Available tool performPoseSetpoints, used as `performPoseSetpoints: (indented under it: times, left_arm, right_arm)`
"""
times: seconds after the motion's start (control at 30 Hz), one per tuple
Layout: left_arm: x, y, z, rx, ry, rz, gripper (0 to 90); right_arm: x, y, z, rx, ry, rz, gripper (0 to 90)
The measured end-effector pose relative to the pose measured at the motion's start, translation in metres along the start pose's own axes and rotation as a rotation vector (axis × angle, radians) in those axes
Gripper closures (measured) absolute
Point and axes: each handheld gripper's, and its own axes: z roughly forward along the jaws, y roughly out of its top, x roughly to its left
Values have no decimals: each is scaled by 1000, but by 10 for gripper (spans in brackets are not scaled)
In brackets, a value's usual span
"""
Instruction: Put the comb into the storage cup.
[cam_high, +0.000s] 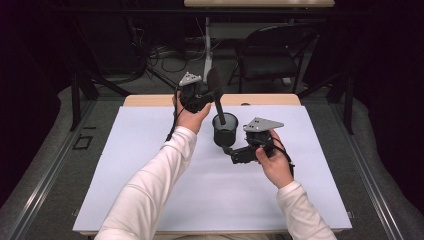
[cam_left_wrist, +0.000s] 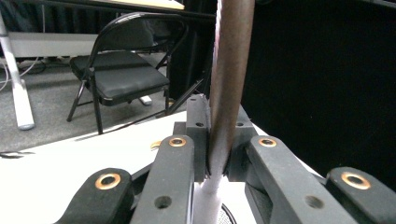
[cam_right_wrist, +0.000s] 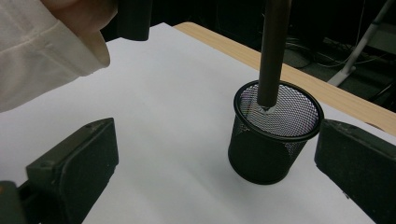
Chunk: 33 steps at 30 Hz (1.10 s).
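White sheet (cam_high: 150, 165) covers most of the wooden table (cam_high: 150, 100), fills centre of the high view; bare wood strip along its far edge. Folding chair (cam_high: 272, 55) on the floor beyond the table, upper right of centre of the high view; same chair at upper left of the left gripper view (cam_left_wrist: 121, 79). White table leg (cam_high: 207, 40) beside it, top centre.

Person's two white sleeves come in from the bottom edge, left sleeve (cam_high: 150, 185) long diagonal up to frame centre, right sleeve (cam_high: 305, 215) lower right.

Black mesh cup (cam_high: 224, 129) stands upright on the sheet, just above centre of the high view, between the two grippers; centre-right in the right gripper view (cam_right_wrist: 275, 130).

Left gripper (cam_high: 207, 95) upper centre of the high view, raised above the sheet, just left of and above the cup. Jaws closed tight on the handle of a dark utensil (cam_high: 218, 97); in the left gripper view the handle (cam_left_wrist: 226, 93) runs up through the middle, clamped between the pads. Utensil near upright, blade end up, lower end inside the cup, seen in the right gripper view (cam_right_wrist: 273, 51) reaching the cup bottom.

Right gripper (cam_high: 231, 150) right of centre, just below the cup. Jaws wide open, holding nothing, one jaw each side of the cup in the right gripper view, not touching it.
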Motion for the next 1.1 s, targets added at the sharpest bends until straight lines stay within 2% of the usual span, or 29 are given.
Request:
performPoseSetpoints:
  times: [0.37,0.73,1.1]
  left_arm:
    - [-1,-6,8,20,-1,-15,836]
    - [-4,-9,12,41,-8,0,836]
    - [-1,-18,16,59,-3,-12,836]
  right_arm:
    - [-2,0,-2,-4,-4,5,0]
    - [-2,0,-1,1,-6,1,0]
    - [-2,0,-1,2,-1,-2,0]
